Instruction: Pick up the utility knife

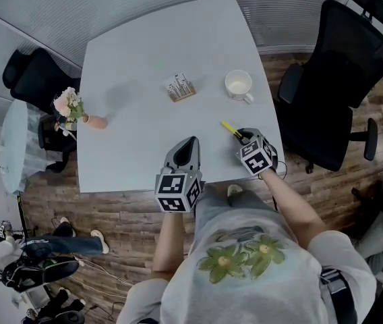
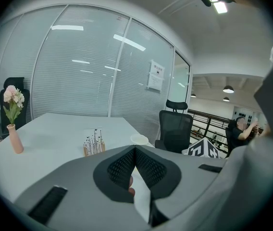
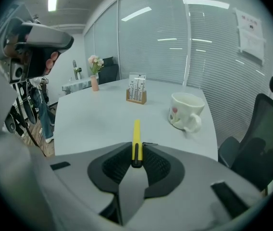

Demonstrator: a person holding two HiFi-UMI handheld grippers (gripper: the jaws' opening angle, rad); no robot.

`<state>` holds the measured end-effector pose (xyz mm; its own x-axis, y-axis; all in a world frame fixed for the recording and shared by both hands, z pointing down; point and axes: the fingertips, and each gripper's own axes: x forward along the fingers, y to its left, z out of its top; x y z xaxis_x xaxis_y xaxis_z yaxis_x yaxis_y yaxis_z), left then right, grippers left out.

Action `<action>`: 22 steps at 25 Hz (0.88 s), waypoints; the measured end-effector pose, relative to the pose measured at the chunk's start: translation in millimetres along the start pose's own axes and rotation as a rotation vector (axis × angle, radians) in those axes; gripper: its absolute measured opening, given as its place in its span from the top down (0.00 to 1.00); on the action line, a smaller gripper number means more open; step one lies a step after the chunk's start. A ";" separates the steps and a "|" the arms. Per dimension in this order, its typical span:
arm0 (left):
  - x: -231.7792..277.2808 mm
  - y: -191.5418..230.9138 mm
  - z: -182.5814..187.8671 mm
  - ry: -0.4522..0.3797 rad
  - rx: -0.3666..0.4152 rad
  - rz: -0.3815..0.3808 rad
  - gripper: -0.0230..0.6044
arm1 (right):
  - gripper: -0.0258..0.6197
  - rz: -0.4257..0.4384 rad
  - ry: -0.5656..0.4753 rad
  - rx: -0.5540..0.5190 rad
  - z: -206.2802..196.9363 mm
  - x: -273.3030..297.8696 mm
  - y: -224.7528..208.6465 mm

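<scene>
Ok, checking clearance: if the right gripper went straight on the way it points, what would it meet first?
Likely the bare table, struck by the utility knife held in the right gripper, short of the card stand; depth is uncertain.

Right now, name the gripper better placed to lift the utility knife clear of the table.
Right. The right gripper has its jaws shut on the yellow utility knife; the left gripper, jaws together and empty, sits off to the side of it.
</scene>
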<state>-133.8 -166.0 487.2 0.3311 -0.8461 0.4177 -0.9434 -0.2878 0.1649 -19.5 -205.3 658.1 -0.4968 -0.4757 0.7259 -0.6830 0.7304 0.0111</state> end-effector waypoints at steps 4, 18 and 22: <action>1.1 -2.7 1.0 0.000 0.005 -0.004 0.96 | 0.85 0.010 -0.024 0.003 7.6 -8.1 1.3; 2.0 -9.6 2.7 -0.009 0.015 -0.019 0.96 | 0.85 0.025 -0.134 0.017 40.4 -38.5 12.8; 1.0 -11.2 2.4 -0.011 0.015 -0.020 0.96 | 0.85 0.029 -0.171 0.008 52.1 -48.3 15.1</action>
<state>-123.0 -164.6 483.6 0.3497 -0.8449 0.4047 -0.9368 -0.3114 0.1594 -33.7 -196.9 587.4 -0.6002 -0.5312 0.5980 -0.6707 0.7416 -0.0145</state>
